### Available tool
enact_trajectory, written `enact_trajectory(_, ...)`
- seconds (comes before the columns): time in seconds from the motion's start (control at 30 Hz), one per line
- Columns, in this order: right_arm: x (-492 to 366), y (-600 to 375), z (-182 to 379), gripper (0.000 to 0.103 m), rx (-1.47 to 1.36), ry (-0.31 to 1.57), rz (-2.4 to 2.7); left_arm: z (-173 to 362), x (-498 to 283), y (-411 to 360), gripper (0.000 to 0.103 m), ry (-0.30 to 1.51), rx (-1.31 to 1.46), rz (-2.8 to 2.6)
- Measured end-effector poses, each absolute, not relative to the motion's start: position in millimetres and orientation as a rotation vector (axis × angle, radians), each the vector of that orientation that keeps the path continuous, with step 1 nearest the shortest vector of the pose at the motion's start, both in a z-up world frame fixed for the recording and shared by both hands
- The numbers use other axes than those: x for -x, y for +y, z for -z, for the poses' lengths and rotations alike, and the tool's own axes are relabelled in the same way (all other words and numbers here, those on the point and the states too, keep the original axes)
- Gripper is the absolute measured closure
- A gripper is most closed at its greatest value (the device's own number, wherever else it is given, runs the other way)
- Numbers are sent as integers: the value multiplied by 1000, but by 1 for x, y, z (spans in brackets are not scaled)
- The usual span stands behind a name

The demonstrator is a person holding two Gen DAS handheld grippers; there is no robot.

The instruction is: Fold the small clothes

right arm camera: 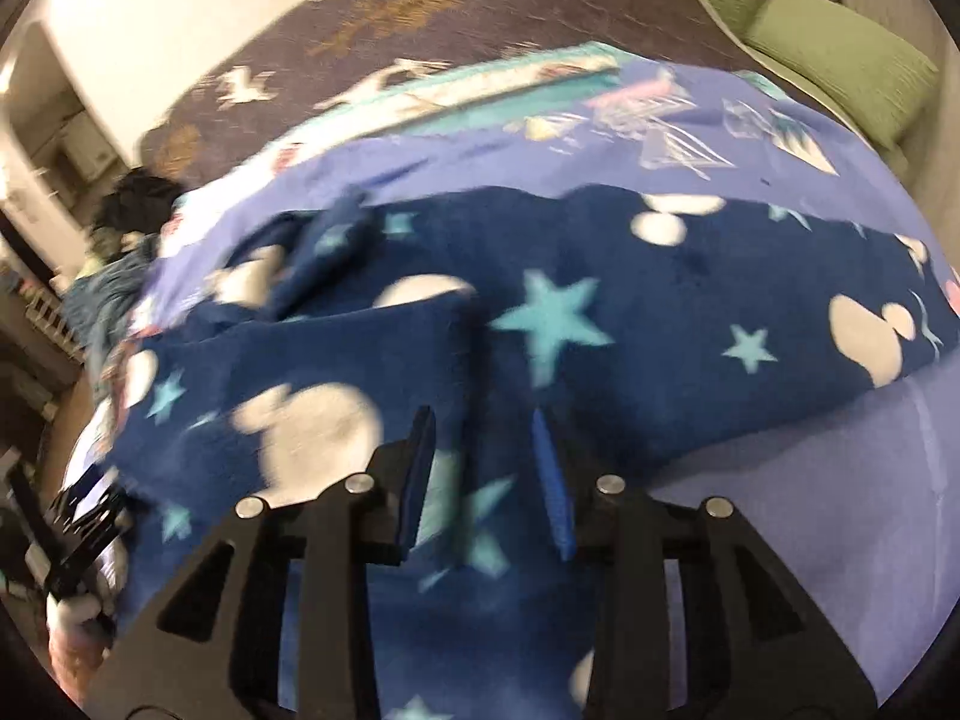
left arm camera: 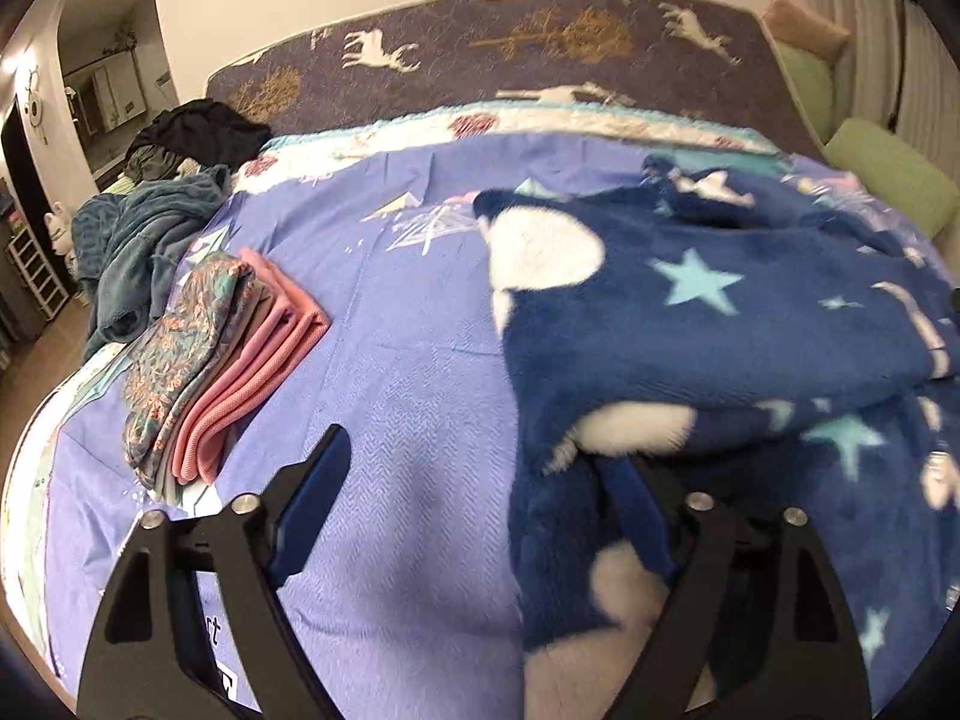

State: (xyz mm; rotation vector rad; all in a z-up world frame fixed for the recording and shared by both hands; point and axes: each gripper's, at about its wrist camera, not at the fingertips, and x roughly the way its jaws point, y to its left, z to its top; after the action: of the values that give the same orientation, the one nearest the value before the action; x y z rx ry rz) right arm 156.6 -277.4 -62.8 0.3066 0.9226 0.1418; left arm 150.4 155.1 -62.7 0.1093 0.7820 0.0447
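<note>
Our left gripper (left arm camera: 480,468) stands wide open at the edge of the navy star-print fleece garment (left arm camera: 720,330), which drapes over its right-hand finger; our right gripper (right arm camera: 483,438) hangs parted above the same fleece, gripping nothing. A folded stack (left arm camera: 222,360) already sits on the purple bedspread (left arm camera: 390,330). We judge this piece only partly folded, with an unsorted heap (left arm camera: 150,228) beyond.

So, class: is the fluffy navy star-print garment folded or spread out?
Partly folded: the fluffy navy star-print garment has one section doubled over itself, the rest lying spread.
</note>
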Motion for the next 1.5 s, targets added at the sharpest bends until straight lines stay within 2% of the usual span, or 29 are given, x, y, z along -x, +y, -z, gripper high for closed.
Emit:
enact_trajectory(0.03, -149, -270, 56, 68, -297, 907, -182, 59, -147, 154, 37, 776, -101, -29)
enact_trajectory(0.07, -142, -263, 51, 68, -285, 890, -232, 52, -141, 154, 53, 766, -76, 6)
enact_trajectory(0.1, -136, -255, 45, 68, -272, 874, -284, 45, -137, 153, 60, 758, -42, 46)
enact_trajectory(0.13, -130, -244, 40, 68, -254, 860, -347, 39, -134, 153, 73, 749, -6, 89)
enact_trajectory(0.17, -129, -235, 38, 68, -240, 857, -385, 30, -132, 152, 79, 735, 42, 150)
enact_trajectory(0.2, -129, -224, 40, 68, -219, 865, -414, 24, -132, 150, 80, 728, 71, 193)
enact_trajectory(0.3, -139, -212, 58, 68, -192, 928, -369, 21, -144, 134, 81, 729, 77, 260)
enact_trajectory(0.37, -151, -215, 90, 74, -195, 1020, -287, 44, -163, 120, 80, 791, 18, 234)
enact_trajectory(0.43, -147, -216, 98, 74, -203, 963, -307, 79, -182, 116, 81, 912, -13, 187)
enact_trajectory(0.47, -144, -214, 97, 74, -185, 951, -308, 87, -183, 119, 81, 903, 27, 198)
enact_trajectory(0.63, -136, -211, 85, 74, -163, 953, -275, 71, -176, 117, 81, 890, 30, 208)
enact_trajectory(0.7, -133, -216, 71, 74, -203, 911, -284, 54, -170, 115, 81, 829, 67, 261)
enact_trajectory(0.77, -129, -217, 57, 70, -195, 842, -298, 44, -170, 110, 80, 787, 50, 276)
enact_trajectory(0.8, -130, -216, 58, 67, -179, 847, -286, 45, -175, 106, 79, 793, 28, 267)
enact_trajectory(0.87, -140, -217, 81, 65, -155, 952, -231, 70, -192, 96, 70, 889, -27, 232)
enact_trajectory(0.93, -141, -222, 96, 65, -173, 937, -254, 92, -197, 92, 70, 905, -26, 227)
enact_trajectory(1.07, -130, -233, 83, 65, -219, 922, -265, 86, -189, 82, 70, 885, -100, 198)
enact_trajectory(1.13, -118, -258, 69, 64, -293, 871, -257, 84, -189, 86, 70, 884, -80, 206)
enact_trajectory(1.27, -103, -350, 58, 52, -462, 789, -89, 84, -189, 94, 69, 888, -16, 232)
enact_trajectory(1.43, -77, -517, 109, 47, -965, 755, 211, 87, -190, 90, 69, 890, -46, 218)
enact_trajectory(1.5, -71, -550, 125, 45, -1050, 728, 287, 87, -192, 90, 69, 890, -39, 221)
